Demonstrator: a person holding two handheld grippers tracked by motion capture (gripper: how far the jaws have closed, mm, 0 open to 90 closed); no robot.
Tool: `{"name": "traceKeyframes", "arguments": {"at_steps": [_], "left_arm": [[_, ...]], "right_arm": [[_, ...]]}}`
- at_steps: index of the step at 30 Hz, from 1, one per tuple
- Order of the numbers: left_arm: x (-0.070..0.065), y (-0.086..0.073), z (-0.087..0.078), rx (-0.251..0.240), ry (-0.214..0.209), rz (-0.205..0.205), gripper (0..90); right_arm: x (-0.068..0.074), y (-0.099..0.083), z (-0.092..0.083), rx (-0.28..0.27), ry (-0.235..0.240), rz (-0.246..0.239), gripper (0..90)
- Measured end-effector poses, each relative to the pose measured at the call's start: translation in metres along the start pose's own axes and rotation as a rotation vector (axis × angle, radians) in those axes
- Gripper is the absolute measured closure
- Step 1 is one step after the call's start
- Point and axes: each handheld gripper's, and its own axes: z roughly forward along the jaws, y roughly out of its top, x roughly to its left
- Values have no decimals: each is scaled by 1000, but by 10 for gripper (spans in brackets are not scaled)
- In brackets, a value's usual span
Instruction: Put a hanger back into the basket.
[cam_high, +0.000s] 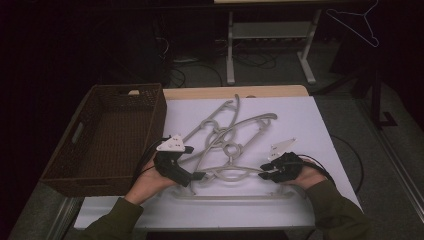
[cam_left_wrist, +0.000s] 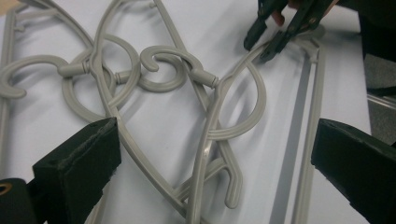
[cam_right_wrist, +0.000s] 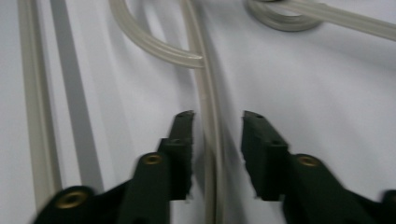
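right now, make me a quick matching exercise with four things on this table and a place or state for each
Things:
1. basket
2. hangers
3. left gripper
4. right gripper

Descriptions:
A. jaws astride a thin hanger arm, not pressing on it
B. brown, at the table's left side
C. grey, tangled on the white sheet
D. jaws wide open over hanger arms

Pairs: 1-B, 2-C, 3-D, 4-A

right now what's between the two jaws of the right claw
A thin grey plastic hanger arm runs between the jaws of the right claw, which stand apart without pressing it, on the white table sheet; the right gripper view shows this.
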Motion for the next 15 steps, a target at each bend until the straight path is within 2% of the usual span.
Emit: {"name": "traceKeyframes", "arguments": {"at_steps": [5, 7, 8, 11, 13, 14, 15], "left_arm": [[2, 0, 9, 30, -9, 13, 90], [3, 1, 14, 50, -2, 29, 158], [4, 1, 17, 60, -5, 36, 171], [6, 1, 24, 91, -23, 49, 248], [7, 0, 28, 103, -35, 54, 309], [8, 0, 30, 118, -35, 65, 342], [9, 0, 32, 118, -38, 59, 364]], "right_arm": [[-4, -3, -4, -17, -18, 49, 444], [-3, -3, -8, -34, -21, 82, 364], [-1, -2, -9, -47, -13, 120, 329], [-1, -2, -13, -72, -22, 150, 233], [-1, -2, -16, -83, -17, 193, 150], [1, -2, -16, -86, -31, 214, 128], [1, -2, -17, -93, -32, 225, 126]]}}
